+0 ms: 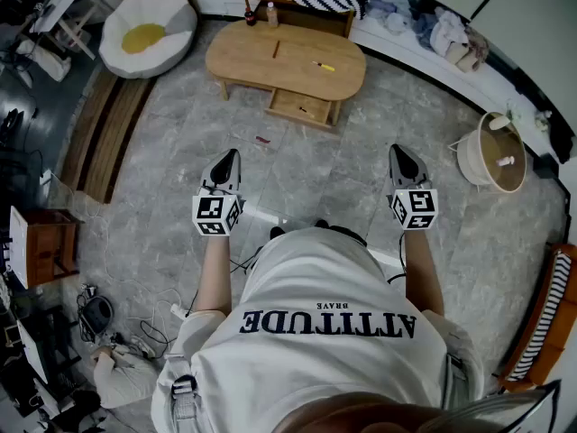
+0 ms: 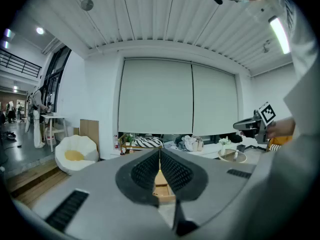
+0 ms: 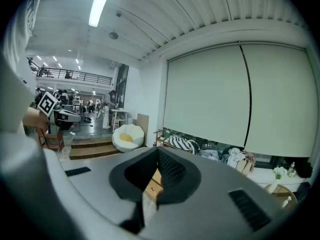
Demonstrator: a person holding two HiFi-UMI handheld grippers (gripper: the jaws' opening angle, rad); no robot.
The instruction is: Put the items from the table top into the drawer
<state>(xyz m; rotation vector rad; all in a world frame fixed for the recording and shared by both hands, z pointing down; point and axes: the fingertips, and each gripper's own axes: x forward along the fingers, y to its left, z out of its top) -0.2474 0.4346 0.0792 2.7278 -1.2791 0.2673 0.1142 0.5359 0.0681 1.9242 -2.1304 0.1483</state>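
An oval wooden coffee table (image 1: 243, 59) stands some way ahead on the tiled floor. Its drawer (image 1: 290, 106) is pulled open at the front, with a small item (image 1: 307, 110) inside. On the tabletop lie a yellow item (image 1: 325, 66) and a thin dark stick (image 1: 277, 50). My left gripper (image 1: 233, 154) and right gripper (image 1: 397, 150) are held level in front of the person, well short of the table. Both are shut with nothing in them. The left gripper view shows pads (image 2: 172, 171) pressed together, and the table (image 2: 161, 188) shows below them. In the right gripper view the fingers (image 3: 170, 170) also meet.
A small reddish scrap (image 1: 262, 139) lies on the floor before the table. A white-and-yellow beanbag (image 1: 147, 27) sits at the back left, beside wooden steps (image 1: 99, 133). A round wicker side table (image 1: 491, 152) is at the right. A low shelf (image 1: 302, 12) stands behind the table.
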